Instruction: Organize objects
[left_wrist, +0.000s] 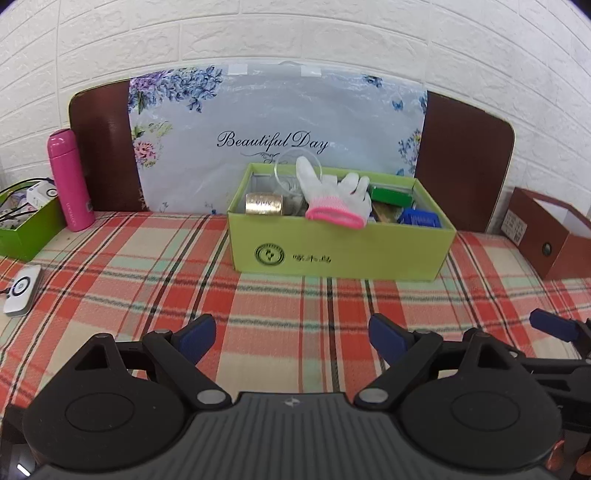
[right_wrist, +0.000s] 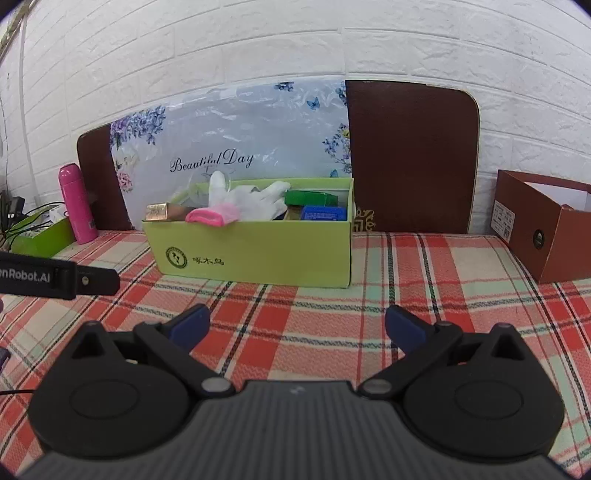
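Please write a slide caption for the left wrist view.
Open left gripper faces green box holding a white glove.

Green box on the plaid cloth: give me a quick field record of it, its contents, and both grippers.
surface: plaid cloth
container: green box, open top, upright, ahead of both grippers
on top: white glove with pink cuff, cuff at the front rim
other contents: gold roll, small green box, blue item, clear glass
left gripper: open, empty
right gripper: open, empty
nearby: pink bottle left, brown box right
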